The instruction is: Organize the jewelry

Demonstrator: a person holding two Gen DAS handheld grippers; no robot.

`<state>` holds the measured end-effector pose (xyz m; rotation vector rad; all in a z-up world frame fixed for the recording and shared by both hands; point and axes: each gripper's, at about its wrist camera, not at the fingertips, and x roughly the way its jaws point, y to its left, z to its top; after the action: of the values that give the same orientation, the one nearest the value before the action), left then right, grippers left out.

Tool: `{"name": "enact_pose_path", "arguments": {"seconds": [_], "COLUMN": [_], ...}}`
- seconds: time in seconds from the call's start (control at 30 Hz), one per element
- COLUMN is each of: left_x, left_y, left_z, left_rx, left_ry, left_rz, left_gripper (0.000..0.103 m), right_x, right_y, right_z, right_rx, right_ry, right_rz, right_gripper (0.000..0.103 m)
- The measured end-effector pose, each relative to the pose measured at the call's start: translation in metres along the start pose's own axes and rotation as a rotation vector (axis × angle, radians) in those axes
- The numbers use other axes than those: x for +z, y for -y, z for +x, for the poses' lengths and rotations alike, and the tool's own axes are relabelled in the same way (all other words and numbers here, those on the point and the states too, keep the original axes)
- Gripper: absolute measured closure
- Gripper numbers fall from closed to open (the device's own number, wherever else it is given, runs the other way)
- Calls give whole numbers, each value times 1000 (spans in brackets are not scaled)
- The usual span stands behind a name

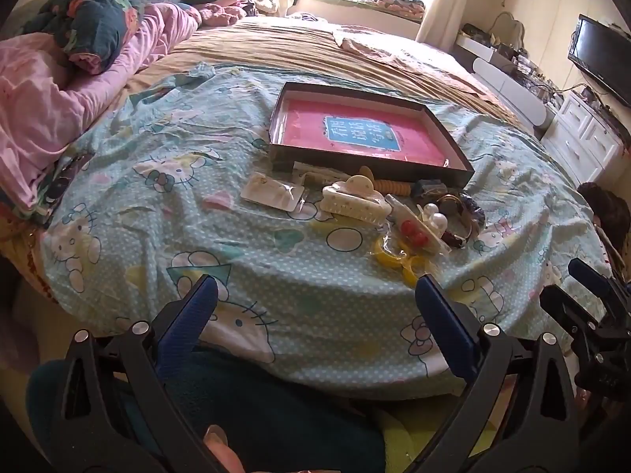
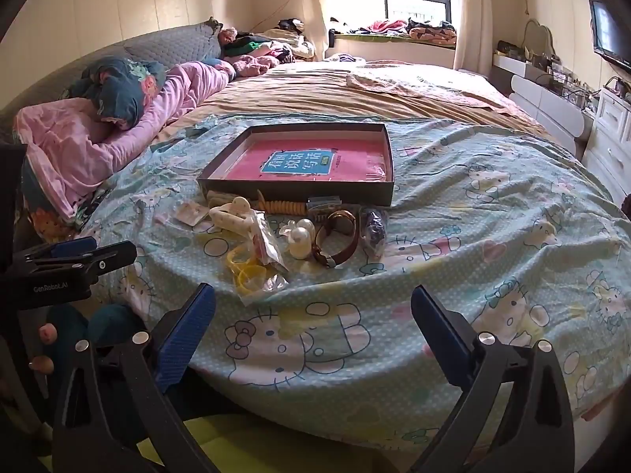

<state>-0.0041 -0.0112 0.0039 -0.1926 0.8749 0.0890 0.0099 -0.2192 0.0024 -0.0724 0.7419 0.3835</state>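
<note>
Cream plastic marks the largest piece, a hair claw clip (image 1: 355, 202), lying in a loose heap of trinkets on the bed (image 1: 189, 165) just in front of a shallow dark box (image 1: 453, 146) that holds only a pink book (image 1: 363, 134). Beside the clip lie yellow bangles in a clear bag (image 2: 252, 272), pearl-like beads (image 2: 300, 238), a brown-strapped wristwatch (image 2: 340, 228), a coiled yellow hair tie (image 2: 282, 207), a dark scrunchie (image 2: 374, 225) and a carded pair of earrings (image 1: 272, 194). By the look of it, nothing is sorted yet: every piece sits outside the box, so the whole job remains. The left tongs (image 1: 317, 299) gape fully wide and empty, hovering near the bed edge short of the heap; the right tongs (image 2: 313, 305) are equally wide, empty, with the bangles nearest them.
</note>
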Motion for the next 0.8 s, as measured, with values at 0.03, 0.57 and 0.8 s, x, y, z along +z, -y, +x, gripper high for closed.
{"name": "enact_pose_path", "arguments": {"seconds": [0.03,0.57,0.8], "left_x": [0,0,1], "left_y": [-1,-1,0], "left_z": [-1,-2,-3], "left_rx": [-1,-4,-2], "left_ry": [0,3,4], "left_rz": [0,0,0], "left_gripper": [9,9,9], "right_x": [0,-1,0], "right_y": [0,-3,-2], "right_z": [0,-2,-2], "right_rx": [0,0,1], "right_ry": [0,4,3], "right_rz": [0,-6,-5], "right_gripper": [4,4,4]}}
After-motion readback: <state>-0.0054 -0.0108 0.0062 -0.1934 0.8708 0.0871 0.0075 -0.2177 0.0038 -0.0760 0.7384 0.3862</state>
